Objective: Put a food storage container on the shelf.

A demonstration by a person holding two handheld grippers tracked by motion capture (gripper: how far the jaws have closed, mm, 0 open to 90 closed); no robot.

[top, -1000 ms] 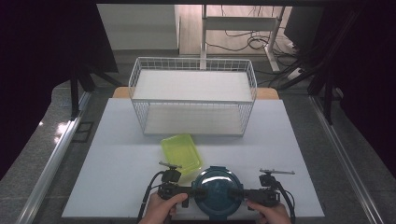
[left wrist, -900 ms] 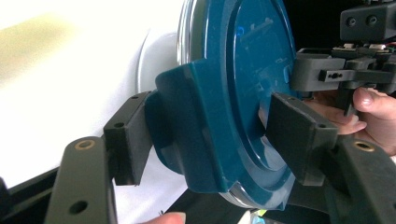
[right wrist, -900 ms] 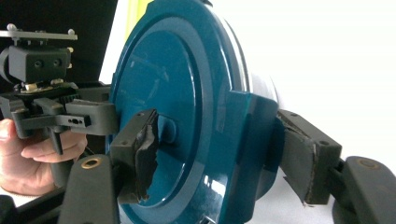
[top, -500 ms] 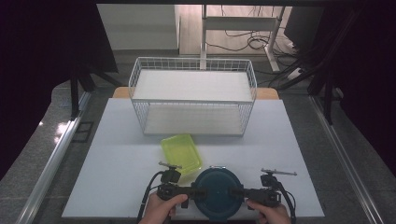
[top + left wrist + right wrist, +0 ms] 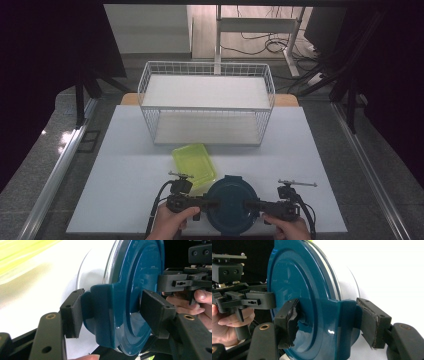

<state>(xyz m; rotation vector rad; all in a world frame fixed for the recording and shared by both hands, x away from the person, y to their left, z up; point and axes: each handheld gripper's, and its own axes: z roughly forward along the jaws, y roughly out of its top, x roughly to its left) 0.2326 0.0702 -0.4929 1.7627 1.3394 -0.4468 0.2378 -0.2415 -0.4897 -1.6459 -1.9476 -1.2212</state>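
Between both claws, round dark-teal lid (image 5: 231, 204) with side tabs

On the table (image 5: 125, 200): one round blue-lidded container (image 5: 231, 204); one yellow-green lid (image 5: 194, 163); one white wire basket (image 5: 206, 107); two grippers, the left gripper (image 5: 215, 204) and the right gripper (image 5: 248, 205).

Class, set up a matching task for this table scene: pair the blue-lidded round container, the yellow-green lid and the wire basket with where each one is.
Things:
1. blue-lidded round container
2. yellow-green lid
3. wire basket

Places:
A. at the far end of the table, on its white shelf
B. at the near edge, between the left gripper and right gripper
C. flat on the table, in front of the basket

Pairs: 1-B, 2-C, 3-A
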